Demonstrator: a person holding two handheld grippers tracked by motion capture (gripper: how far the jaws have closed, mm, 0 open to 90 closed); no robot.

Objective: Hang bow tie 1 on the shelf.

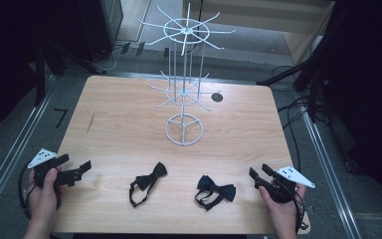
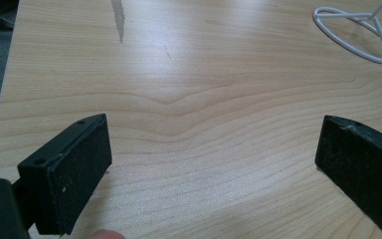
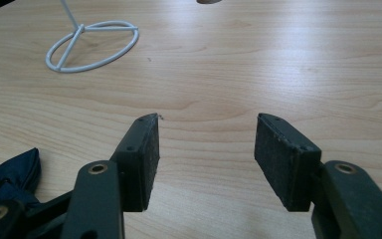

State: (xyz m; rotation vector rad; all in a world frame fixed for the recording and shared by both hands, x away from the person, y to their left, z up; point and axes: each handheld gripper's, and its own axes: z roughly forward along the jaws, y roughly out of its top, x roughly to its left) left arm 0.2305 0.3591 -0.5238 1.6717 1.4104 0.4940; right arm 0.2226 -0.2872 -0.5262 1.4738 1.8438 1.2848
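Both grippers are idling with nothing between their jaws, the left gripper (image 1: pixel 82 169) gaping wide and the right gripper (image 1: pixel 257 175) half spread, while the right bow tie (image 1: pixel 215 191), likely light, soft and floppy, is lying just beside the right one, long axis running toward it, best pinched at the knot.

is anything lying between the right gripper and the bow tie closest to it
Nothing visible. Only bare table lies between the open right gripper and the nearest bow tie. The other bow tie lies farther left, out of the way.
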